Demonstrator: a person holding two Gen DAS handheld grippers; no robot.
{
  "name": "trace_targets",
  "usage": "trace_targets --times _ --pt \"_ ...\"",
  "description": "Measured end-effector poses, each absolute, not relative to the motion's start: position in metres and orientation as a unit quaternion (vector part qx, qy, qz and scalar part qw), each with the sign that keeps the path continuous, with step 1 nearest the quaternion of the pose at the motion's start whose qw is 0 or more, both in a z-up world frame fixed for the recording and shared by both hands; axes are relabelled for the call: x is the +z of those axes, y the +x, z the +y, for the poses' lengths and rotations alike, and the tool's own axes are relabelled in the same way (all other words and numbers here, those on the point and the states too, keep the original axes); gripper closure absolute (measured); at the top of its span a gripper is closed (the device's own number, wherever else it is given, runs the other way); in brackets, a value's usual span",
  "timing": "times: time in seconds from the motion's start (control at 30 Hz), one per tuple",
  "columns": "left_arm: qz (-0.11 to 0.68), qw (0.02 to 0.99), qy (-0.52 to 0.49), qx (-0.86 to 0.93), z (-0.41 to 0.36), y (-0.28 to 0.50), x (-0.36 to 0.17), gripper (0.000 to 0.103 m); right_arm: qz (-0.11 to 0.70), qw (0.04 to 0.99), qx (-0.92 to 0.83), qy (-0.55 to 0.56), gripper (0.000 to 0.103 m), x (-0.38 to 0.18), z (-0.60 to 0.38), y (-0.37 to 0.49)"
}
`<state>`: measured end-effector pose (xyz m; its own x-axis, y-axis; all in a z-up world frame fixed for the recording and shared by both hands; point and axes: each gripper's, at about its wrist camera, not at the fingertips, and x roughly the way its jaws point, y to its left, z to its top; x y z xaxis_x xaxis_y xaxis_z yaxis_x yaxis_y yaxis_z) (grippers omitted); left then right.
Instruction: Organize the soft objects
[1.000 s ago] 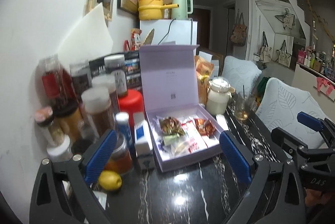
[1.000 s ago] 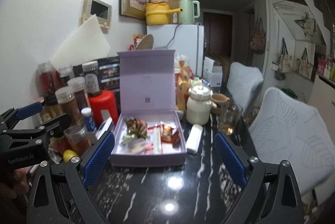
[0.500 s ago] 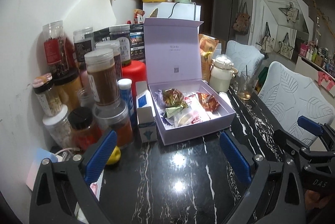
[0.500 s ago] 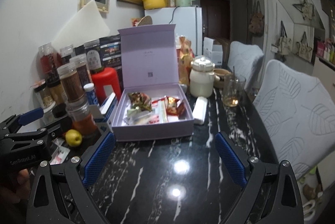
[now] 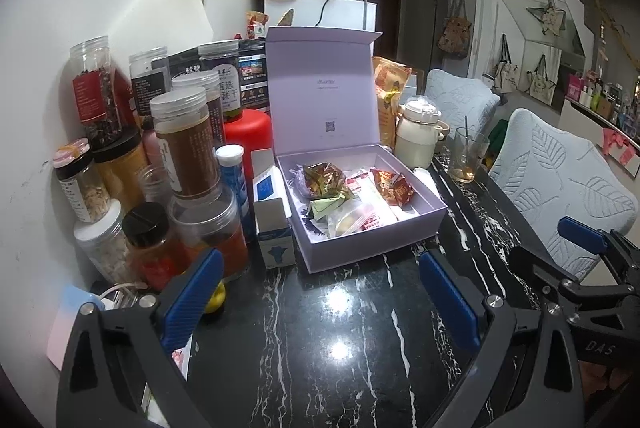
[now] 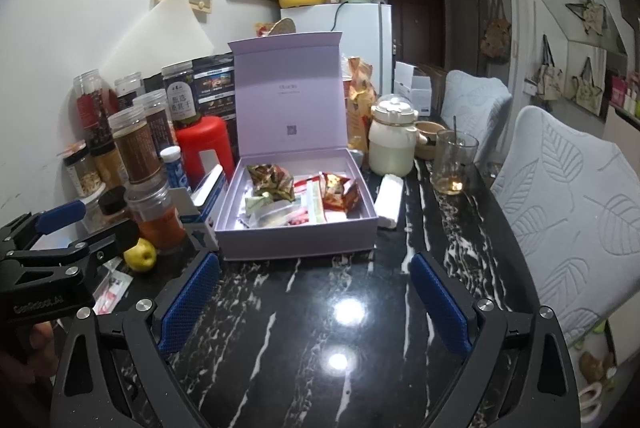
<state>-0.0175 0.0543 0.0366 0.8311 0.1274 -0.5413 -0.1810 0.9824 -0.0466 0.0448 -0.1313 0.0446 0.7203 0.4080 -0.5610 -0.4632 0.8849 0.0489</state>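
A lilac gift box (image 5: 372, 240) (image 6: 296, 238) stands on the black marble table (image 5: 320, 348) with its lid upright. Inside lie several soft snack packets: a brown crinkled one (image 5: 322, 178) (image 6: 270, 180), a red one (image 5: 394, 186) (image 6: 338, 192) and a green one (image 5: 326, 206). A white soft pack (image 6: 390, 200) lies just right of the box. My left gripper (image 5: 320, 292) hangs open in front of the box, holding nothing. My right gripper (image 6: 316, 294) is open too, short of the box's front wall. Each gripper shows at the edge of the other's view.
Several jars and bottles (image 5: 184, 148) crowd the left side by the wall, with a red canister (image 6: 204, 148), a small carton (image 5: 274, 228) and a yellow fruit (image 6: 140, 255). A cream jug (image 6: 392, 144) and a glass (image 6: 454, 160) stand right of the box. Padded chairs (image 6: 568, 204) line the right edge.
Both grippers have pulled back and risen from the box, which now looks smaller and farther off. Both stay open. The box's contents have not moved.
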Motion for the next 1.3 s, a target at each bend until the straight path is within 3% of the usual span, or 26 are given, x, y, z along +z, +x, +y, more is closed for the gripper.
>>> trace_targets --times 1.3 --pt "0.301 0.951 -0.048 0.048 0.042 -0.003 0.032 0.003 0.299 0.928 0.217 -0.043 0.005 0.041 -0.143 0.058"
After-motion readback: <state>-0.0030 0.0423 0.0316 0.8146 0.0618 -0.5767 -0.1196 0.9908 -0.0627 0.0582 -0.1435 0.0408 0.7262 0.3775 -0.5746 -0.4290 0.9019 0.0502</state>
